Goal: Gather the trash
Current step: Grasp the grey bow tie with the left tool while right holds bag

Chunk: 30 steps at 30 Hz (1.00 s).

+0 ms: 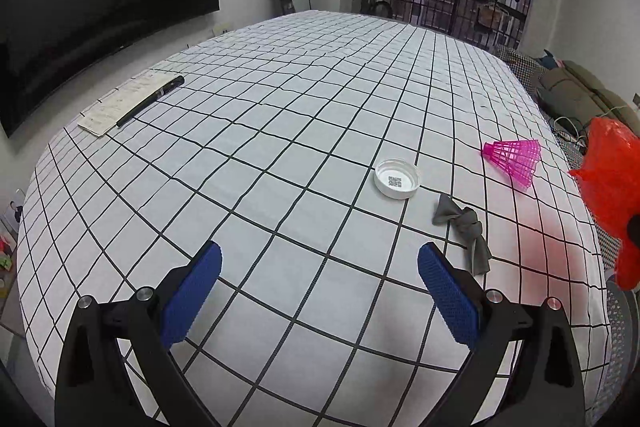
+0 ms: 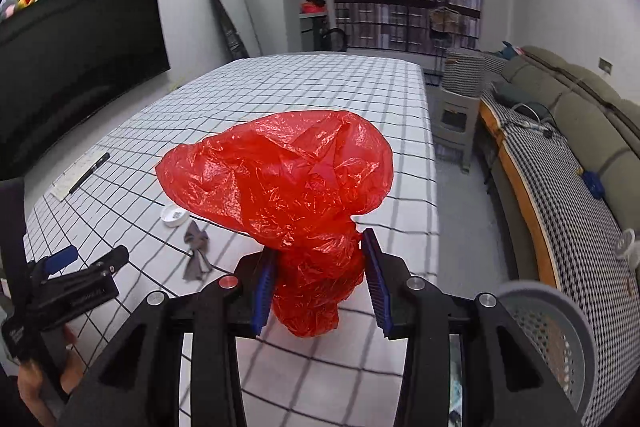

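Now right tool (image 2: 320,283) pinches crinkly red plastic bag (image 2: 276,175); left tool (image 1: 320,291) gapes empty.

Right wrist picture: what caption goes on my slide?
Right gripper clamps a crumpled red plastic bag above the checked table.

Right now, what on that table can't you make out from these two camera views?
- Shuttlecock: right wrist view, hidden behind the red bag.
- Lid: its printed code is too small to read.
- Red bag: left wrist view, cut off by the right edge.
- Basket: both views, cut off; contents unclear.
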Tool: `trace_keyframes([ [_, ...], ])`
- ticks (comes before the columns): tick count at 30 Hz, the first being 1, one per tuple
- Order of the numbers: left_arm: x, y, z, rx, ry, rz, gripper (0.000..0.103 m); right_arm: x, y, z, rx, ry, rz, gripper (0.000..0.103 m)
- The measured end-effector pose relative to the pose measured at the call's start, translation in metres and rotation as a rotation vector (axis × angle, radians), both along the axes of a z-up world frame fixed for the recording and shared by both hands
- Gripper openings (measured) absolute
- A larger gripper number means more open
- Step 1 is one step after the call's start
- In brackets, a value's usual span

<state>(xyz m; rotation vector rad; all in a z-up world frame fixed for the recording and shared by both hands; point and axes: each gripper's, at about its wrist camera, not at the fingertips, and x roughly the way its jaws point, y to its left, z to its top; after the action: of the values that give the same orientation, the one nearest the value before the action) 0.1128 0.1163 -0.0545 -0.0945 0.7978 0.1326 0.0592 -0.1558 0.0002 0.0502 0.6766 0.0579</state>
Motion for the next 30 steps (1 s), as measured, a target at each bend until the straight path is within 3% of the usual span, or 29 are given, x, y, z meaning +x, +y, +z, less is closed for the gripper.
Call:
trace_keyframes([
  [6,0.006,-0.03,0.006,0.015,0.02,-0.054,0.097,-0.026,-0.043,-0.01,0.064,0.006,-0.084,0.039],
  [13,0.032,-0.067,-0.006,0.005,0.111,-0.101,0.097,-0.044,-0.083,-0.025,0.137,0.012,-0.149,0.039],
  [26,0.055,-0.101,-0.013,0.123,0.119,-0.104,0.096,-0.041,-0.109,-0.037,0.211,0.023,-0.167,0.039],
  [28,0.056,-0.103,-0.015,0.119,0.122,-0.116,0.09,-0.04,-0.11,-0.037,0.216,0.024,-0.167,0.039],
  [30,0.058,-0.104,-0.02,0.111,0.148,-0.134,0.066,-0.038,-0.109,-0.035,0.222,0.023,-0.17,0.039],
])
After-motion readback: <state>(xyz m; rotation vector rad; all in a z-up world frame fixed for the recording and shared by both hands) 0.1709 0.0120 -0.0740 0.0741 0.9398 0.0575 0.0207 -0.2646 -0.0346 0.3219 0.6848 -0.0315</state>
